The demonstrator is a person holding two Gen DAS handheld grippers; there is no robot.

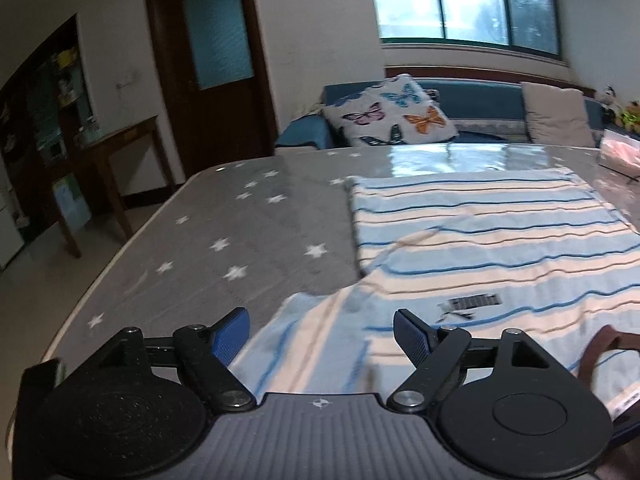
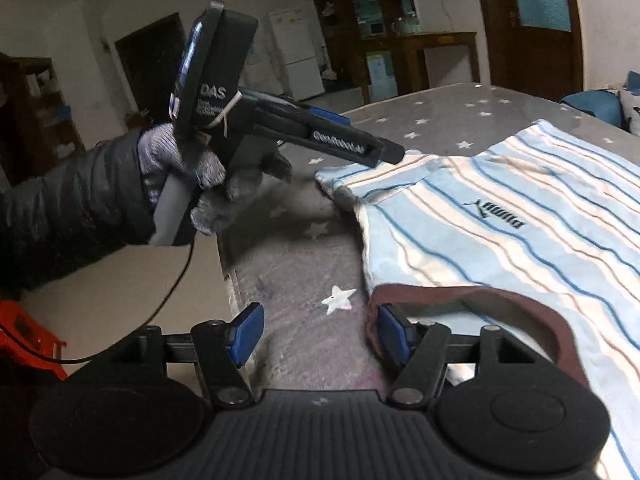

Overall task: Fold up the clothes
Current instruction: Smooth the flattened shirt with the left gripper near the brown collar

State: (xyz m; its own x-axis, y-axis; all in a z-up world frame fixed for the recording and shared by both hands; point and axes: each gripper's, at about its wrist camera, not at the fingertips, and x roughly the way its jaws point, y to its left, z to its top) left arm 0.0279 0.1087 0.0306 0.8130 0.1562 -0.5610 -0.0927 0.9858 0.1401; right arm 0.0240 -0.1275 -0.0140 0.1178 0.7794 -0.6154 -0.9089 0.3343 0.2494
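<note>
The striped T-shirt lies flat on the star-patterned desk, at 1 o'clock from the left tongs. Those stand wide over its sleeve. The right tongs (also wide) seemingly touch the brown collar.
</note>
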